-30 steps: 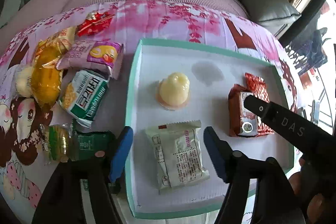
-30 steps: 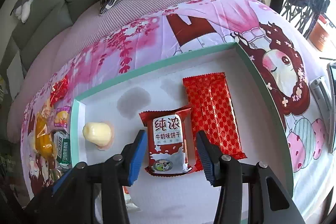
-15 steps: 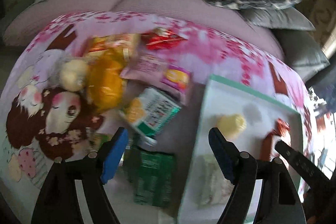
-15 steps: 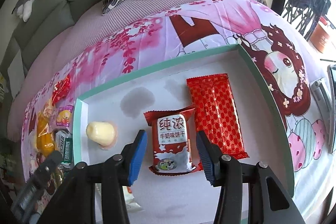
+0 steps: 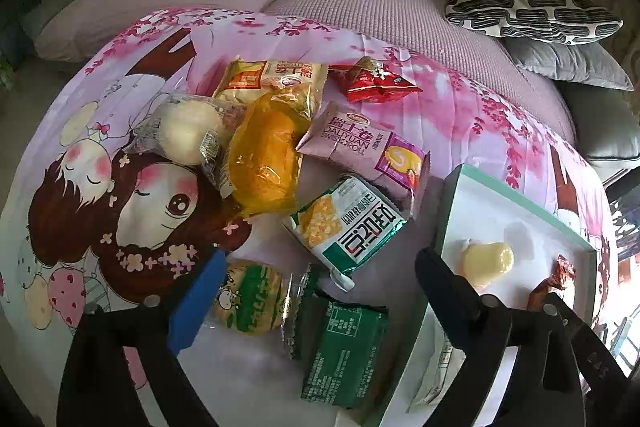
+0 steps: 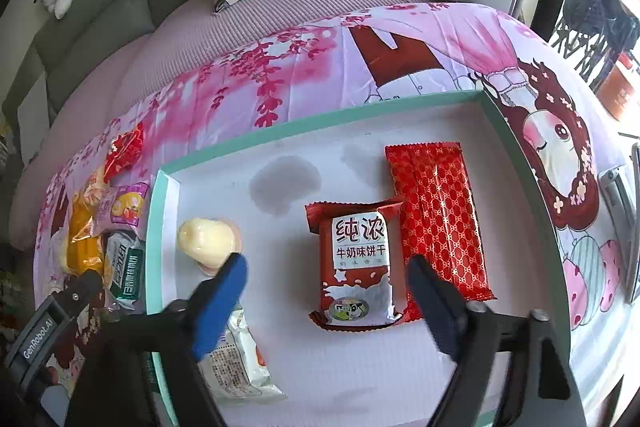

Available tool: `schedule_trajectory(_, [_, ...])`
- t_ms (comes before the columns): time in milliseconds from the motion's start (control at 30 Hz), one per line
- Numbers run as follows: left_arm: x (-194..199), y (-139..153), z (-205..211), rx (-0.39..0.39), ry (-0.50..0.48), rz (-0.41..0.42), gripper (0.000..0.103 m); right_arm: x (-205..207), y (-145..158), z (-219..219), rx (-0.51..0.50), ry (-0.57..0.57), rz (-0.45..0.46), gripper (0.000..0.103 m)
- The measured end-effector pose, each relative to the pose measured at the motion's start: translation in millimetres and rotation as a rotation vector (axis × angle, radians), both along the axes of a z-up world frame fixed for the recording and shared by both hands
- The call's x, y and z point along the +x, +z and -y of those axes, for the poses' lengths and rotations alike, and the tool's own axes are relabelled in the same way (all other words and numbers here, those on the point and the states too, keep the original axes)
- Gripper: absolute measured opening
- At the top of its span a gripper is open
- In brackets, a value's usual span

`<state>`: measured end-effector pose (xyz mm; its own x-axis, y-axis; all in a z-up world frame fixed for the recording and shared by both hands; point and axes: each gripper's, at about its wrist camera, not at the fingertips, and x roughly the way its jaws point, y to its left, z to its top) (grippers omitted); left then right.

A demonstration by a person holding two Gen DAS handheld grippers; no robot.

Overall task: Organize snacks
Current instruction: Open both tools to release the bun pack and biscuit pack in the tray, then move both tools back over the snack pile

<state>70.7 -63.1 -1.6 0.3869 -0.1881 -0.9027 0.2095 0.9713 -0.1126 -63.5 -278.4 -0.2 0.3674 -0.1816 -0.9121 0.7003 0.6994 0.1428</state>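
Two grippers: our left gripper [image 5: 316, 301] opening over green packet [image 5: 344, 351] | right gripper [image 6: 328, 301] opening, biscuit packet [image 6: 358, 263] released | risk: foil slips, 12 o'clock.

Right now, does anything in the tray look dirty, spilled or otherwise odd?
Yes. The tray floor has two grey blotches like damp stains: a large one behind the jelly cup and a fainter one left of the long red packet. The snacks themselves look intact.
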Motion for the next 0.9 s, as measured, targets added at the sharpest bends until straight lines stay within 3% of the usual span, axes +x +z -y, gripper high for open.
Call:
schedule_trajectory(100, [0,1,-1,0.005,0.001,0.01,0.096,1,0,-1,-0.015,0.006,0.002,0.092])
schedule_trajectory(167, [0,1,-2,0.01,0.007,0.019,0.096,1,0,-1,-0.024,0.008,0.002,0.103])
schedule_trajectory(233, [1,1,-3,0.012,0.012,0.023,0.103,1,0,-2,-0.032,0.019,0.014,0.103])
schedule_trajectory(600, [6,5,-12,0.003,-0.005,0.044,0.103,6,3,-9,-0.032,0.052,0.052,0.103])
schedule_trajectory(900, [19,14,-42,0.076,-0.012,0.07,0.103,22,8,-42,-0.016,0.149,0.068,0.103])
